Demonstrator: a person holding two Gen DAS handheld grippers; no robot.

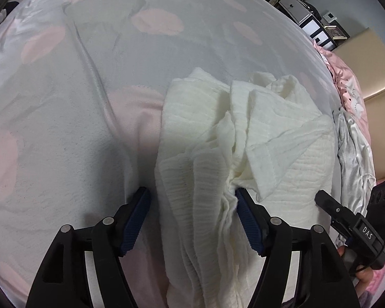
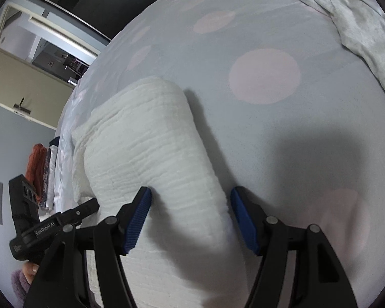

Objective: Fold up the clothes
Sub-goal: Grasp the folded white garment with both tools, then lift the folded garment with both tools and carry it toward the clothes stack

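The white ribbed garment [image 1: 243, 133] lies bunched on the bed's polka-dot blanket [image 1: 64, 133], toward 3 o'clock in the left wrist view. The left gripper [image 1: 192, 196] has wide jaws straddling its folds, not pinching. The right gripper [image 2: 190, 197] also stands wide around the folded garment's end, unclamped.

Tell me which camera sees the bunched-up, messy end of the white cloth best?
The left wrist view. There the white cloth shows its loose, crumpled folds spread out beyond the claw's blue pads. The right wrist view shows the same cloth only as a smooth, rolled-over fold, with the crumpled end hidden.
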